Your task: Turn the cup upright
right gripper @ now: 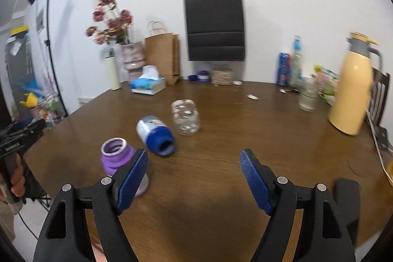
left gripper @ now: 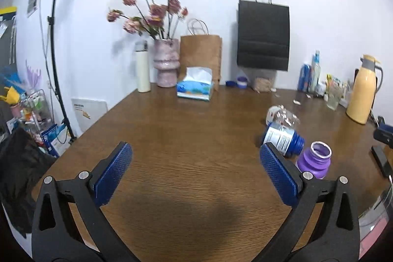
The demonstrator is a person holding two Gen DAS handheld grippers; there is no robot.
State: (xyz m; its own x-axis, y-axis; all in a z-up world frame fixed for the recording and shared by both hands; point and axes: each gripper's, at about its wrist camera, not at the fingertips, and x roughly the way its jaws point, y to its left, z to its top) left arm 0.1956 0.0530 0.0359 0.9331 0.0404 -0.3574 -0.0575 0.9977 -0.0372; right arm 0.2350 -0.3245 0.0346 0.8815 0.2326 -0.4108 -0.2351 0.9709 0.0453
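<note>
A purple cup [left gripper: 315,160] stands upright on the brown table [left gripper: 186,134], mouth up, to the right of my left gripper's right finger; in the right wrist view the purple cup [right gripper: 115,156] sits just behind my left finger. A blue-and-white cup [left gripper: 283,139] lies on its side; it shows in the right wrist view [right gripper: 156,134] with its mouth toward me. A clear cup [left gripper: 282,116] lies on its side behind it, also in the right wrist view [right gripper: 185,117]. My left gripper [left gripper: 196,154] is open and empty. My right gripper [right gripper: 194,158] is open and empty.
At the back of the table stand a tissue box [left gripper: 195,87], a pink vase with flowers [left gripper: 165,63], a cream bottle [left gripper: 143,70], a brown paper bag [left gripper: 201,53] and a black bag [left gripper: 262,33]. A yellow jug [right gripper: 351,87], a glass [right gripper: 308,95] and bottles [right gripper: 291,65] stand at right.
</note>
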